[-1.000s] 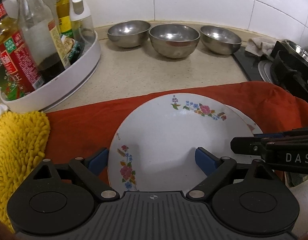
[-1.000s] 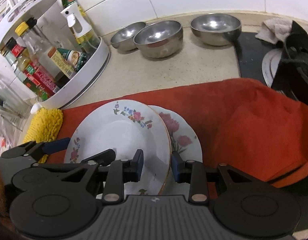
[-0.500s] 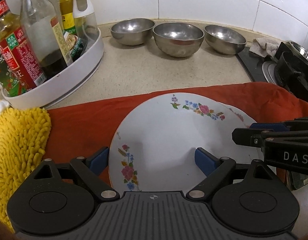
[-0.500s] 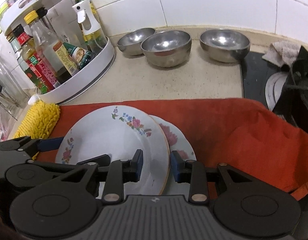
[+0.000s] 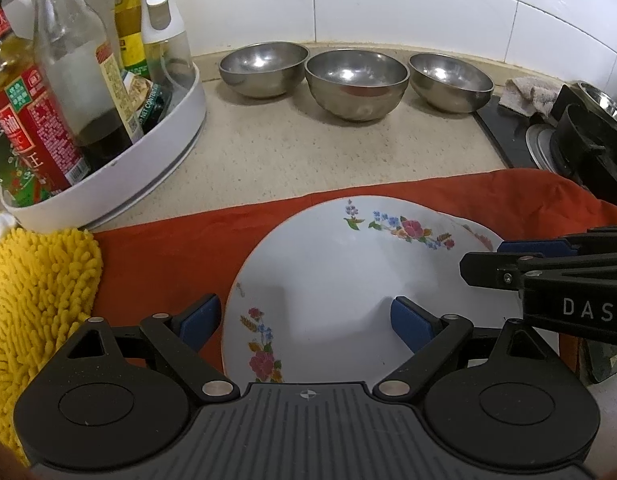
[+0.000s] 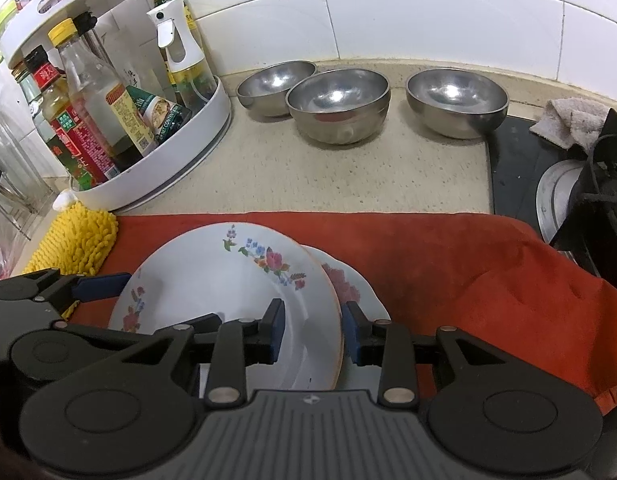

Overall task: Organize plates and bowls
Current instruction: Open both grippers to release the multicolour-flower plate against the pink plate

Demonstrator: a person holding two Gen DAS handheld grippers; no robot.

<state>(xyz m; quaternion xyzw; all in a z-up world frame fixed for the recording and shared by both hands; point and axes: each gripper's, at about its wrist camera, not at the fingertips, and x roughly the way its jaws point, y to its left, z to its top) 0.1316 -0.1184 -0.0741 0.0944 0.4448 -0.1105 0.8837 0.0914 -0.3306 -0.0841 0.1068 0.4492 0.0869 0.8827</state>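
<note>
The right rim of the flowered plate point(image 6: 236, 280) is straddled by the right tongs point(image 6: 313, 330), one pad on each face, but whether the edge is actually pinched can't be told; a second plate point(image 6: 348, 284) is tucked just behind it on the red cloth point(image 6: 468, 264); the left tongs point(image 5: 306, 322) are spread wide open around the plate's left rim, nothing gripped. Ahead of both tongs a bare strip of worktop point(image 5: 308, 160) is left open, and beyond it three steel bowls point(image 5: 356, 80) are lined up along the tiled wall; the left is crowded by the bottle caddy point(image 5: 148, 152) and the yellow mop cloth point(image 5: 40, 292); the right is hemmed in by the stove point(image 6: 580, 208).
</note>
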